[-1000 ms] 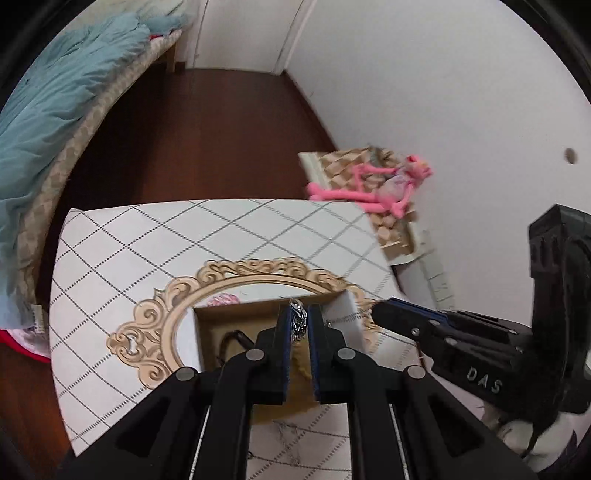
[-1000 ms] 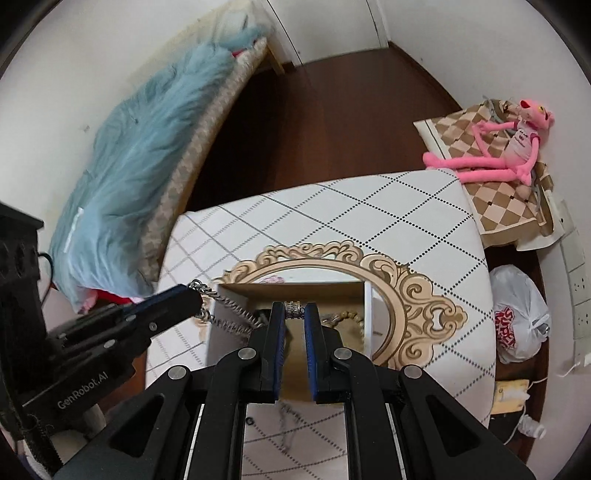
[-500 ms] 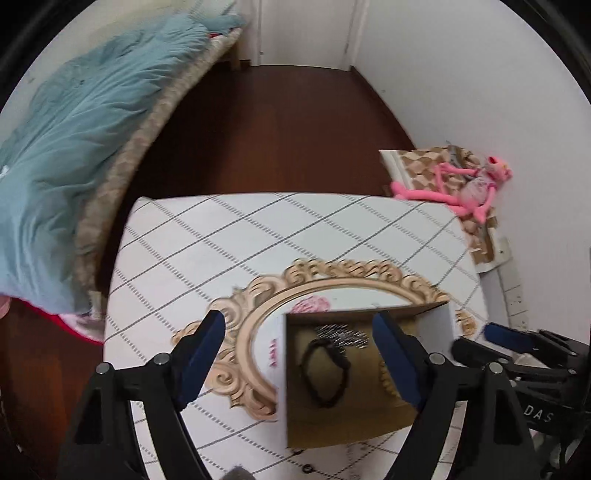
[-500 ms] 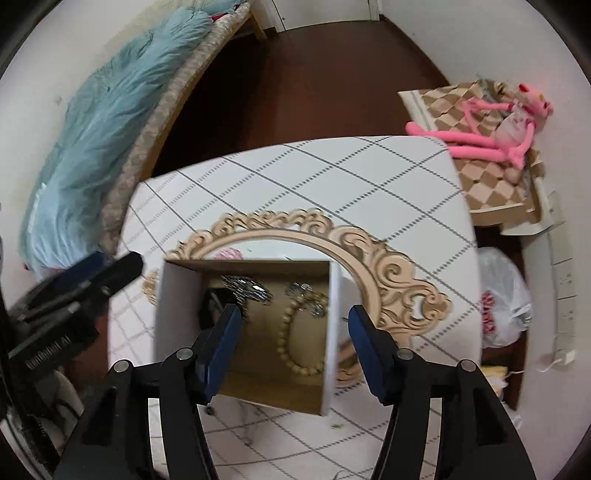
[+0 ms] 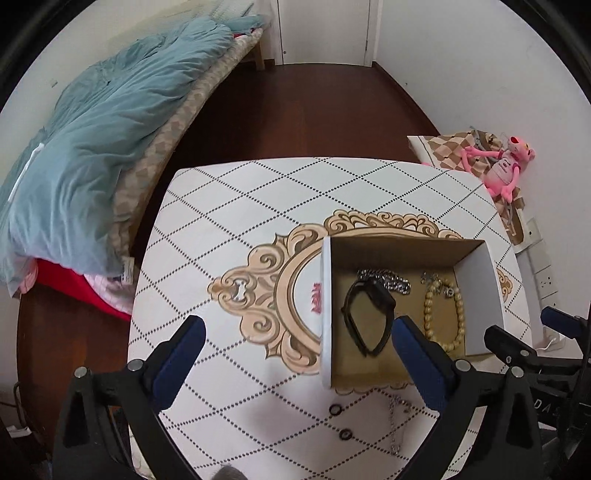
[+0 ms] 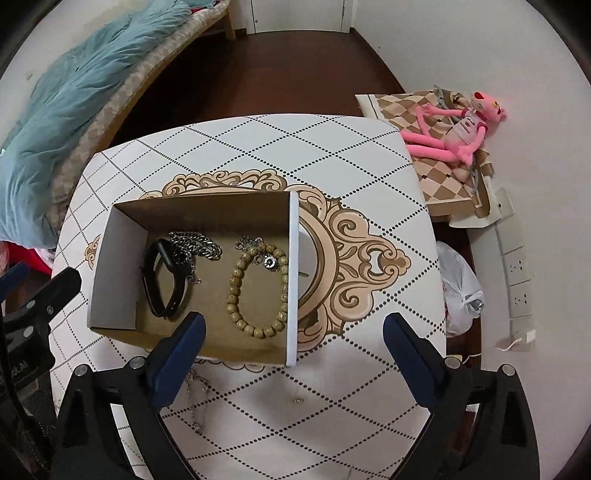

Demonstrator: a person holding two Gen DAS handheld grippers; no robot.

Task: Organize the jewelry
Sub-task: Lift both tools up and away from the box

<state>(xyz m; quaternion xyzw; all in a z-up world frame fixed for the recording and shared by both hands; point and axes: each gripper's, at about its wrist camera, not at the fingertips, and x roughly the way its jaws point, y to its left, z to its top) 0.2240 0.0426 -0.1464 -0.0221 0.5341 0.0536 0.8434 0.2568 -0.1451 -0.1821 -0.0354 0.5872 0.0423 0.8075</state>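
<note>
A dark wooden floor [image 5: 295,107] runs to white walls [image 5: 461,55] and a white door [image 5: 325,29]. A bed [image 5: 207,74] under a blue-green duvet [image 5: 96,125] lines the left side. Wall sockets [image 6: 517,273] sit low on the right.

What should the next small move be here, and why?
Probably lower the right gripper toward the thin chain lying on the table just outside the box. Both grippers' jaws have just opened with nothing between them, and the chunky chain already lies inside.

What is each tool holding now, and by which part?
Nothing. Both the left tool and the right tool have just been opening and stand open and empty; the silver chain lies in the box.
</note>
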